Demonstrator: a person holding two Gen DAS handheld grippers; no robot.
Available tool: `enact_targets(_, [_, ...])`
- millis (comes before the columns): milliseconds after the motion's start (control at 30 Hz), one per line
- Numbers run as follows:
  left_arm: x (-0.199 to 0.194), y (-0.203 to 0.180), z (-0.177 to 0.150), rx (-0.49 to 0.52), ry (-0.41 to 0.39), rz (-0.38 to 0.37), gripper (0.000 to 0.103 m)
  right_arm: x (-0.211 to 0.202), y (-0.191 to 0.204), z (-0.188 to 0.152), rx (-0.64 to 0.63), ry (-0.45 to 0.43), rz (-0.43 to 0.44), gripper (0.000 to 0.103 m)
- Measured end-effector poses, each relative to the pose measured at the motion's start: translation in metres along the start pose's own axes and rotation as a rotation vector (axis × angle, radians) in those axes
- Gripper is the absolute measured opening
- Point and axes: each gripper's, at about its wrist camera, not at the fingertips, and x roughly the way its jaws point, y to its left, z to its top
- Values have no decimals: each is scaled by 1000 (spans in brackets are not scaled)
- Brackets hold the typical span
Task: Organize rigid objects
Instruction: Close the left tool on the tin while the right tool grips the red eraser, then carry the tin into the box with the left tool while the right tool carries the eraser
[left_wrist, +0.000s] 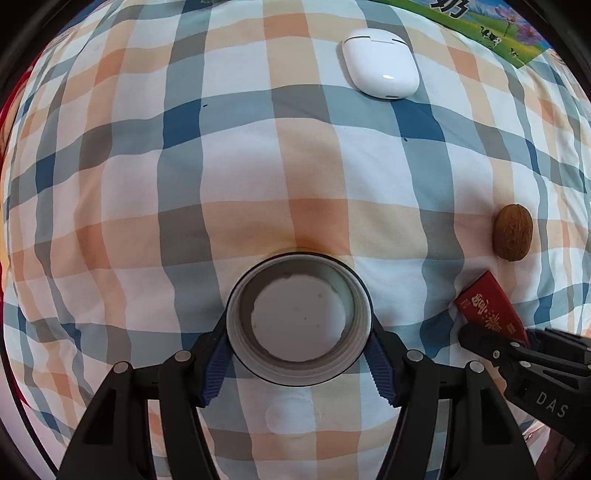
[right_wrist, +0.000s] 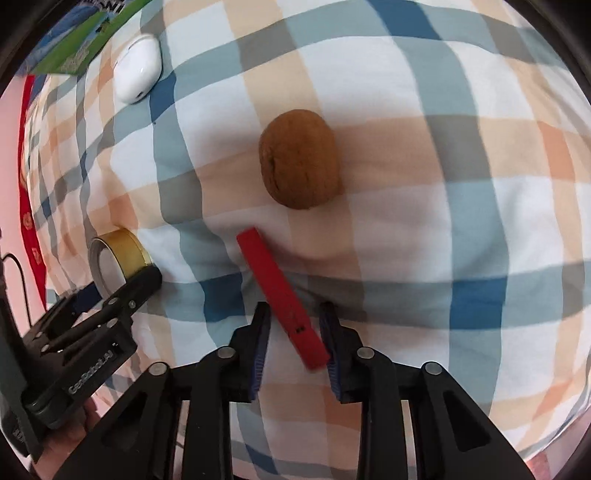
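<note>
My left gripper (left_wrist: 298, 345) has its fingers closed tight around a tape roll (left_wrist: 298, 318), one blue pad on each side. I can see right down through the hole in the roll. The roll sits on the checked blanket (left_wrist: 184, 184). My right gripper (right_wrist: 294, 341) has its fingers a little way apart, with a red box (right_wrist: 280, 295) lying slanted between them. I cannot tell if they squeeze it yet. A brown walnut (right_wrist: 300, 159) rests just past the far end of the box. A white earbud case (left_wrist: 380, 63) lies well apart, near a green carton (left_wrist: 491, 26) at the blanket's far edge.
</note>
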Motion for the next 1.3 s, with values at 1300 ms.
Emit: enact_targets(1300, [-258,-60,136,27,-411,-132,62,-254,56,53,-96,-475,29,11])
